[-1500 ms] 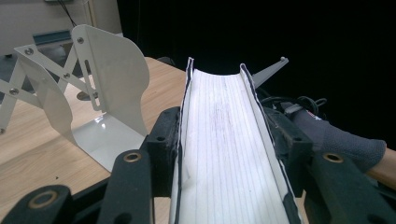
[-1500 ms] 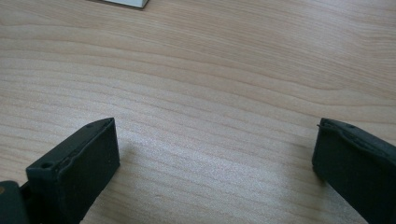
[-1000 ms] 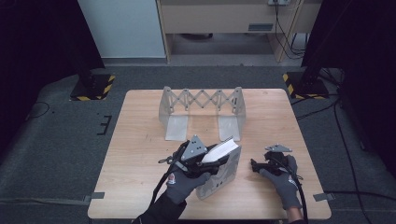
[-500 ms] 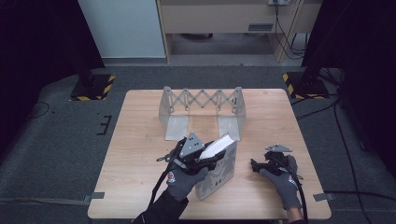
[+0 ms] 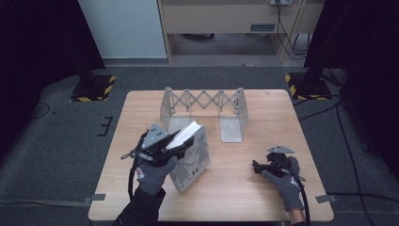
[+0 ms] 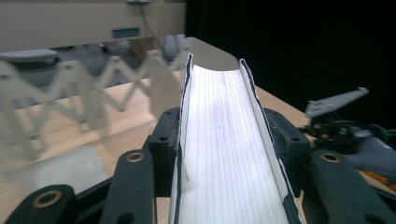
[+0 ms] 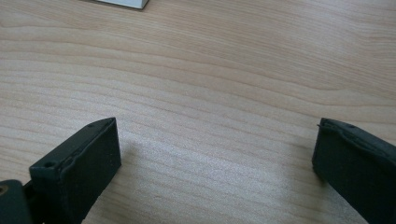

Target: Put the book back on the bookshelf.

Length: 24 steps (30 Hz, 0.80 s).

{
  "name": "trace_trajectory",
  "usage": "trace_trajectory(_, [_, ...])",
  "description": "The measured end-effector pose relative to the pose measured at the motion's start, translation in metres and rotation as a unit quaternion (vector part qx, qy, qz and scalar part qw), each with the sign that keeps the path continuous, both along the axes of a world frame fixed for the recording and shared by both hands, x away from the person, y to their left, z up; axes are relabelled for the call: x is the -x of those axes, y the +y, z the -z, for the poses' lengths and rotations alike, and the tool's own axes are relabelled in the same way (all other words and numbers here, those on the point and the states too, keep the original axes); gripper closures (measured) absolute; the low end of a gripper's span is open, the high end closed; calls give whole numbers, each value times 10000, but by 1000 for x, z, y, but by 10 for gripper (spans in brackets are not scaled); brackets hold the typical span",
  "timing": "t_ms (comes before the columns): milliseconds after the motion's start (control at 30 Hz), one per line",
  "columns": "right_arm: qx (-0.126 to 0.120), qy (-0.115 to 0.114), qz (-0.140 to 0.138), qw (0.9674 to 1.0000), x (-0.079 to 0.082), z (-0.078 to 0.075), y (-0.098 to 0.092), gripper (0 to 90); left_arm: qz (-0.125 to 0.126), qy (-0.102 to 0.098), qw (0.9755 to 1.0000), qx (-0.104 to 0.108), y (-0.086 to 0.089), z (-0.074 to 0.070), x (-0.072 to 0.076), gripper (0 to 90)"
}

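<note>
Landmark: the grey metal expanding book rack [image 5: 203, 110] with scissor-lattice back and two flat end plates, standing at the far middle of the light wooden table [image 5: 263, 188].
Book: a thick book with a grey patterned cover and white page edges [image 5: 193, 153], lifted off the table and tilted, just in front of the rack's left end plate; in the left gripper view its page block [image 6: 229, 140] runs straight ahead between the jaws.
Left gripper: the black two-jaw left gripper [image 5: 181, 143] is clamped across the book's thickness, one jaw on each cover, held in a grey-gloved hand [image 5: 150, 174] in front of the rack's left end.
Right gripper: the black right gripper [image 5: 258, 167] lies low on the table in front of the rack's right end plate, well apart from the book; its jaws stand wide with only bare wood between them [image 7: 215, 158].
</note>
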State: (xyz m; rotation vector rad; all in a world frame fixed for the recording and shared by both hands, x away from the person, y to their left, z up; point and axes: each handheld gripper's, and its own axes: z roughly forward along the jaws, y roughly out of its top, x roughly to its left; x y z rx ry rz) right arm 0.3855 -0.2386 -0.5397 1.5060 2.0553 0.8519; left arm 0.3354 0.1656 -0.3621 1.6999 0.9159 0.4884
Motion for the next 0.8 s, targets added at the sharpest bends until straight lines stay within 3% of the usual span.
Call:
trace_trajectory(167, [0, 0, -1, 10000, 0, 0, 0, 14, -512, 6, 9986, 111, 30, -6, -14, 524])
trace_trajectory(400, [-6, 1, 4, 10000, 0, 0, 0, 14, -1027, 34, 9946, 128, 49, -11, -42, 523])
trace_trajectory(600, [-3, -1, 3, 10000, 0, 0, 0, 14, -1293, 54, 9915, 113, 45, -7, -73, 524])
trace_trajectory(800, [-4, 0, 4, 10000, 0, 0, 0, 14, -1394, 93, 9902, -21, 32, -2, -104, 523])
